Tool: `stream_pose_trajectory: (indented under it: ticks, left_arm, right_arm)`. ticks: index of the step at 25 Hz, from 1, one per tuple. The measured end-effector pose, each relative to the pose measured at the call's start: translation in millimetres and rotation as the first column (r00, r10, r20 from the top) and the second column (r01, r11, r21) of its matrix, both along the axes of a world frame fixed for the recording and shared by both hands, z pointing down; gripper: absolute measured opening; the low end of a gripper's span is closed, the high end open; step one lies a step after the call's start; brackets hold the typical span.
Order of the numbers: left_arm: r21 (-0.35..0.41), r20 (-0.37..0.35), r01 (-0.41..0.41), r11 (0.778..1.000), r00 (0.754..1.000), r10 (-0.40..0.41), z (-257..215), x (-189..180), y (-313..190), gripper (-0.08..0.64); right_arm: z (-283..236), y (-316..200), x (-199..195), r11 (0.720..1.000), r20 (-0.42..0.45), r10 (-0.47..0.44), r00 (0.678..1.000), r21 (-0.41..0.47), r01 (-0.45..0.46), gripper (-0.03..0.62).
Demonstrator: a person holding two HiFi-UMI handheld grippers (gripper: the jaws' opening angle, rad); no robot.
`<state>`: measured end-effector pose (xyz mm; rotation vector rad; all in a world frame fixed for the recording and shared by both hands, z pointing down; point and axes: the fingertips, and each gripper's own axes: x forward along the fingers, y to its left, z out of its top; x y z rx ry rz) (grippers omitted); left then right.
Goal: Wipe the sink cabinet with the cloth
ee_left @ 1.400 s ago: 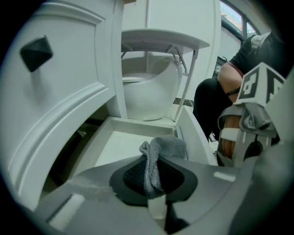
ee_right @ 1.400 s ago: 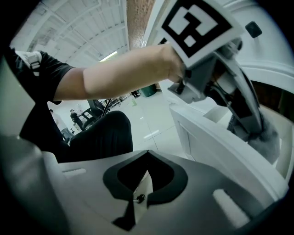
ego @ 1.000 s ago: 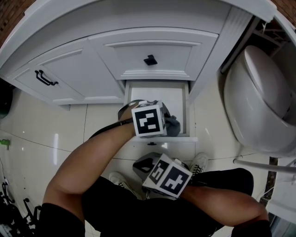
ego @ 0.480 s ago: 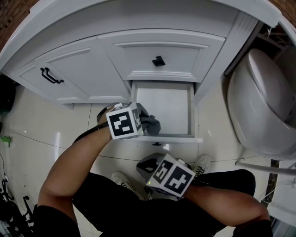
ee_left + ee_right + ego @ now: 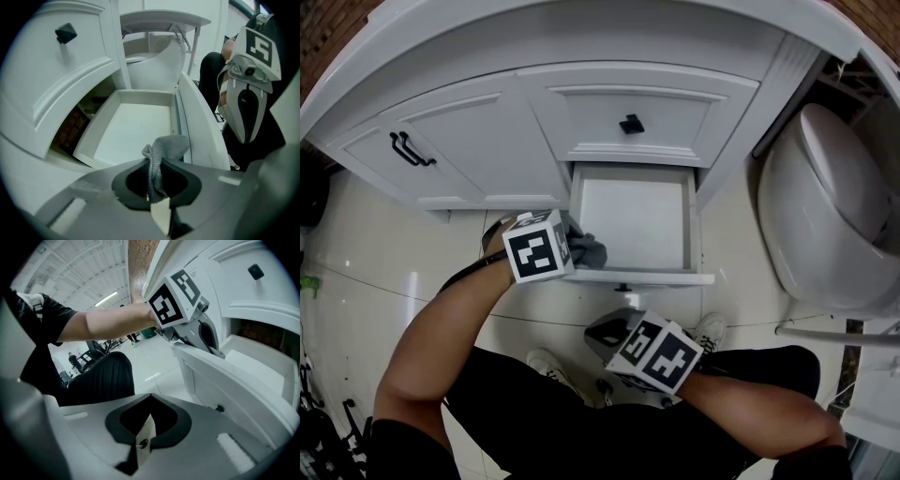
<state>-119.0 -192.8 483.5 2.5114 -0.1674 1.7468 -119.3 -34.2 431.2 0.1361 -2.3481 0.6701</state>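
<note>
The cloth (image 5: 171,144) is a small grey rag with a nubby, knitted-looking weave. It is bunched into a narrow twist where it is pinched and fans out into a loose flap at its free end. The left hand-held gripper (image 5: 156,164) has its jaws clenched on that twist and holds the cloth at the near left corner of the open drawer (image 5: 637,277), with the flap right by the rim of the drawer front; I cannot tell whether it touches. The drawer is white inside and out, pulled from the bottom of the white sink cabinet (image 5: 478,141). That cabinet has panelled fronts, a black knob (image 5: 631,124) on the panel above the drawer and a black bar handle (image 5: 411,148) on the door to the left. The right hand-held gripper (image 5: 142,426) hangs low on the near side of the drawer front, above the person's lap, its jaws closed together with nothing between them. The print in sight is the black-and-white square markers on the two gripper cubes. A white toilet (image 5: 825,206) stands to the right of the cabinet on the glossy pale floor tiles (image 5: 356,262).
</note>
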Motion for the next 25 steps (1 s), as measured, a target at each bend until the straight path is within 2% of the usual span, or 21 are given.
stream_pose_trajectory:
  ticks: [6, 10, 12, 16, 21, 25]
  left_arm:
    - [0.088, -0.059, 0.061, 0.994, 0.997, -0.056, -24, -3, -6, 0.037]
    - [0.189, -0.169, 0.167, 0.968, 0.976, -0.136, -66, -6, -7, 0.037]
    - [0.224, -0.249, 0.247, 0.943, 0.95, -0.19, -92, -8, 1, 0.037]
    - [0.235, -0.405, 0.402, 0.885, 0.868, -0.287, -131, -17, 28, 0.037]
    - [0.137, -0.521, 0.511, 0.848, 0.765, -0.377, -153, -20, 77, 0.037]
    - [0.099, -0.532, 0.531, 0.842, 0.743, -0.406, -145, -10, 123, 0.037]
  right_arm:
    - [-5, 0, 13, 0.996, 0.003, 0.087, 0.996, 0.026, -0.087, 0.005]
    - [-15, 1, 28, 0.981, 0.03, 0.176, 0.984, 0.072, -0.178, 0.005]
    - [-21, 0, 40, 0.967, 0.048, 0.23, 0.972, 0.103, -0.234, 0.005]
    - [-30, 2, 71, 0.932, 0.063, 0.311, 0.948, 0.174, -0.317, 0.005]
    - [-57, 11, 99, 0.886, 0.087, 0.376, 0.923, 0.259, -0.385, 0.004]
    - [-76, 22, 107, 0.85, 0.11, 0.42, 0.901, 0.299, -0.433, 0.005]
